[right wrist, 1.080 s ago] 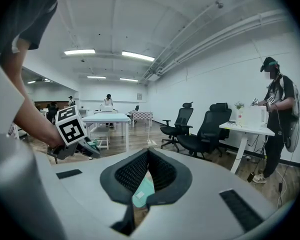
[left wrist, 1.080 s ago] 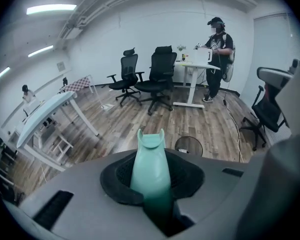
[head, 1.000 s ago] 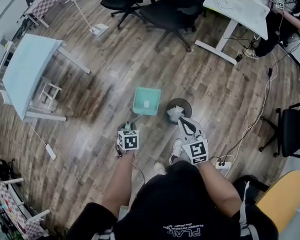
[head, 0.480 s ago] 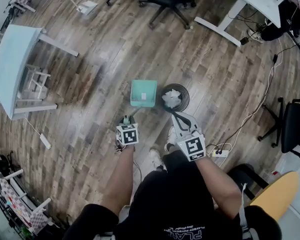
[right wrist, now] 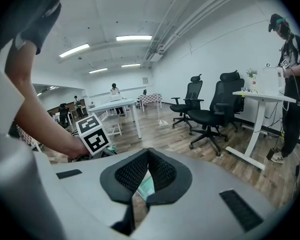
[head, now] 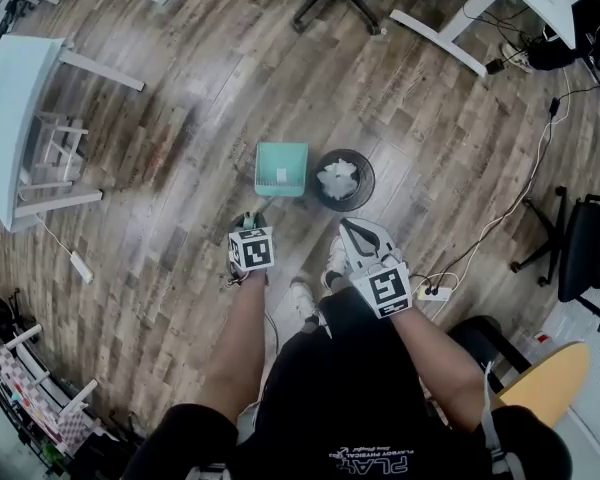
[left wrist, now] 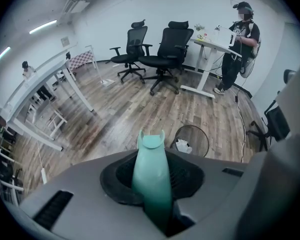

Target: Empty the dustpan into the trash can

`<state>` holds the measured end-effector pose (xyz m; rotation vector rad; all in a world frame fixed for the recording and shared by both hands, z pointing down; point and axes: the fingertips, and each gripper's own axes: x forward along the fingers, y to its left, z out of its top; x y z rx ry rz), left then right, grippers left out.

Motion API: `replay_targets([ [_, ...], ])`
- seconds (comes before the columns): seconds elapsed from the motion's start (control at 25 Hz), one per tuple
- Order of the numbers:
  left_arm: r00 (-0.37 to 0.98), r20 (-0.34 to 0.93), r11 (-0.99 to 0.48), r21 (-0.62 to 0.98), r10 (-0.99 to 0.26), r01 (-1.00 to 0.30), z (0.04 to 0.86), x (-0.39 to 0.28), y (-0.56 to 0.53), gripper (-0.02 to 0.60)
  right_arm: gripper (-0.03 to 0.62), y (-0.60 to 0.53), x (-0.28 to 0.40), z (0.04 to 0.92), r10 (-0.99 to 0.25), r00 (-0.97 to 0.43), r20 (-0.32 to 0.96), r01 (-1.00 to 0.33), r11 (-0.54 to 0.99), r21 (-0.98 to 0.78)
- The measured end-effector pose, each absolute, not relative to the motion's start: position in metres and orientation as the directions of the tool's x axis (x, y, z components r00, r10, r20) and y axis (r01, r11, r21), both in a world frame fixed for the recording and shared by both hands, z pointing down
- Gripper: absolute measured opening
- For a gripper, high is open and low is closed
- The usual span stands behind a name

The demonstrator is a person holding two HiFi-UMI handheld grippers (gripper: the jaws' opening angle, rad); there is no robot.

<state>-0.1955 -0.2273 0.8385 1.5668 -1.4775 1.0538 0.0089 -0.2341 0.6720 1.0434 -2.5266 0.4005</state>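
In the head view the teal dustpan (head: 281, 168) lies flat and low over the wooden floor, a white scrap inside it. The round black trash can (head: 343, 179), holding crumpled white paper, stands just to its right. My left gripper (head: 248, 224) is shut on the dustpan's handle (left wrist: 151, 176), which runs up between the jaws in the left gripper view, with the trash can (left wrist: 191, 140) ahead right. My right gripper (head: 353, 231) hangs near the can's near rim, shut and empty. In its own view the right gripper (right wrist: 147, 156) shows a bit of the dustpan (right wrist: 146, 186) below.
My shoes (head: 302, 298) stand behind the dustpan. A power strip (head: 435, 291) and cables lie on the floor to the right. A white table (head: 10, 118) is at the left, black office chairs (left wrist: 166, 56) and a desk with a person (left wrist: 242, 39) farther off.
Both grippers have come down, and the dustpan has sunk with the left one. It stays level, just left of the trash can. The right gripper stays shut.
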Motion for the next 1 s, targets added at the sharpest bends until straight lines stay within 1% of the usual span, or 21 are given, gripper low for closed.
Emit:
replay_targets([
  [0.24,-0.011,0.922,-0.061,-0.038,-0.387,-0.997,0.842,-0.202,-0.227,0.098,0.023,-0.229,0.014,0.678,-0.598,-0.660,0.455,-0.713,0.689,-0.131],
  [0.36,-0.009,0.917,-0.064,-0.037,-0.398,-0.997,0.839,-0.206,-0.230,0.105,0.023,-0.229,0.022,0.678,-0.613,-0.645,0.456,-0.730,0.671,-0.131],
  [0.48,0.000,0.886,-0.064,-0.033,-0.464,-0.997,0.830,-0.205,-0.241,0.162,0.023,-0.231,0.036,0.682,-0.638,-0.617,0.460,-0.757,0.642,-0.125],
  [0.52,0.005,0.872,-0.049,-0.022,-0.490,-0.999,0.826,-0.204,-0.243,0.188,0.023,-0.229,0.040,0.684,-0.644,-0.608,0.464,-0.764,0.634,-0.121],
  [0.6,0.014,0.845,-0.002,0.016,-0.535,-1.000,0.818,-0.207,-0.243,0.212,0.023,-0.225,0.046,0.685,-0.655,-0.592,0.468,-0.775,0.622,-0.110],
  [0.72,0.000,0.819,0.050,0.035,-0.574,-0.998,0.801,-0.217,-0.234,0.216,0.023,-0.220,0.047,0.675,-0.678,-0.578,0.453,-0.788,0.608,-0.097],
  [0.88,-0.032,0.778,0.041,-0.007,-0.628,-0.999,0.762,-0.224,-0.218,0.216,0.023,-0.208,0.054,0.666,-0.706,-0.552,0.444,-0.808,0.585,-0.073],
  [1.0,-0.025,0.724,0.025,-0.011,-0.689,-1.000,0.723,-0.224,-0.212,0.216,0.023,-0.202,0.058,0.652,-0.731,-0.532,0.427,-0.821,0.568,-0.050],
])
